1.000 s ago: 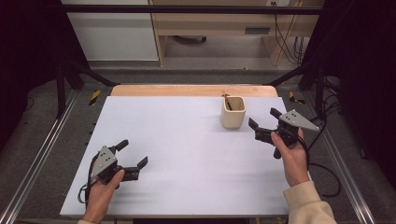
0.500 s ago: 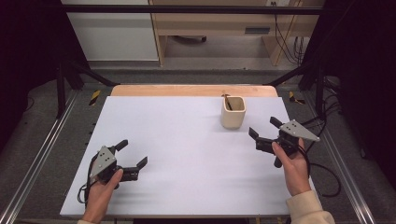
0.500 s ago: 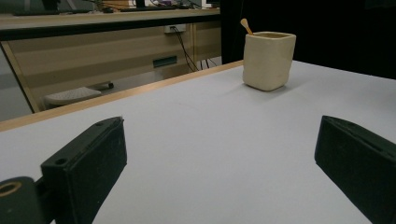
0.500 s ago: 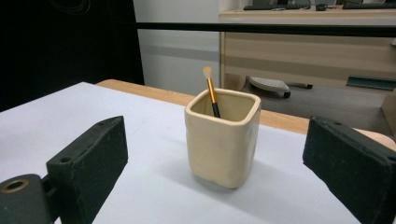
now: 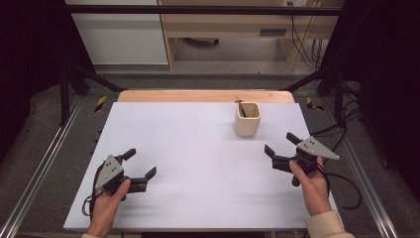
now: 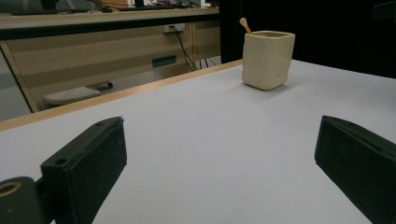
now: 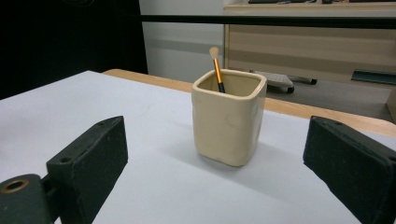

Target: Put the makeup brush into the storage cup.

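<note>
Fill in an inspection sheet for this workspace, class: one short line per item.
Surface: white table, wooden strip at far edge.
Job's things: cream cup upright at far right, holding a brush that leans on its rim.
Clutter: nothing seen.
Grippers: left tool open, near left corner; right tool open, near the cup, not touching it.
Cables: one trails from each tool; more hang at far right.
Surroundings: metal frame rails, grey floor, wooden desk behind.

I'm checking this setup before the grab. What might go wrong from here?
The cup is tall with a small base, so a nudge from one jaw of the right claw might tip it. The brush leans loosely inside and may fall out. The cup also stands near the table's far edge, so a push could slide it off.
</note>
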{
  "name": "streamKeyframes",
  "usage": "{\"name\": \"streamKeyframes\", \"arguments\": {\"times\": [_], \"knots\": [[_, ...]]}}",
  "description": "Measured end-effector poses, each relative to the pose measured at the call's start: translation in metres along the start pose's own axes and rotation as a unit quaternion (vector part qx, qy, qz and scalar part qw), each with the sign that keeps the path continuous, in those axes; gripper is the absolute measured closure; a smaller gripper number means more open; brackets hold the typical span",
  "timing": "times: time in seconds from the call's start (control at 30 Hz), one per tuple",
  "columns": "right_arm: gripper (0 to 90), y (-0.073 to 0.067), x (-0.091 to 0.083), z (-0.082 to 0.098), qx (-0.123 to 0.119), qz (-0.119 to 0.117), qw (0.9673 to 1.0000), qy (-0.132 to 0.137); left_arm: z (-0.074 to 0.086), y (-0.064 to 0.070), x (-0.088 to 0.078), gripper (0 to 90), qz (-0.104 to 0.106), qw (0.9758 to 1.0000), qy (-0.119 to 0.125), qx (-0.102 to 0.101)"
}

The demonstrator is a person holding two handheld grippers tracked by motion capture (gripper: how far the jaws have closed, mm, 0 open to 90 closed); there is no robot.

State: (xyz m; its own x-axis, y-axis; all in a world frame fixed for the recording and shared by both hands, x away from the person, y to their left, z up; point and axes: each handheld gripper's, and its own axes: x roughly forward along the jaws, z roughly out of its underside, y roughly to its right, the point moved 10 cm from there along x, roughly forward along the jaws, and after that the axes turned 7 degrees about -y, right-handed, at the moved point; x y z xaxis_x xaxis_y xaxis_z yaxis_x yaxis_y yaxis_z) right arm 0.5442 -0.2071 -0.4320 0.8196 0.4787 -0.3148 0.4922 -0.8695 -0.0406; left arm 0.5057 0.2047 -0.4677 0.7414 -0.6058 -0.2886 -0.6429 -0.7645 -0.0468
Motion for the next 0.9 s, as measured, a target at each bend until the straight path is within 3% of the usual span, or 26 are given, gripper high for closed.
{"name": "streamKeyframes", "arguments": {"times": [0.9], "knots": [[5.8, -0.029, -0.003, 0.032, -0.029, -0.032, 0.999, -0.012, 0.001, 0.001, -0.001, 1.4, 0.005, 1.0, -0.001, 0.004]]}}
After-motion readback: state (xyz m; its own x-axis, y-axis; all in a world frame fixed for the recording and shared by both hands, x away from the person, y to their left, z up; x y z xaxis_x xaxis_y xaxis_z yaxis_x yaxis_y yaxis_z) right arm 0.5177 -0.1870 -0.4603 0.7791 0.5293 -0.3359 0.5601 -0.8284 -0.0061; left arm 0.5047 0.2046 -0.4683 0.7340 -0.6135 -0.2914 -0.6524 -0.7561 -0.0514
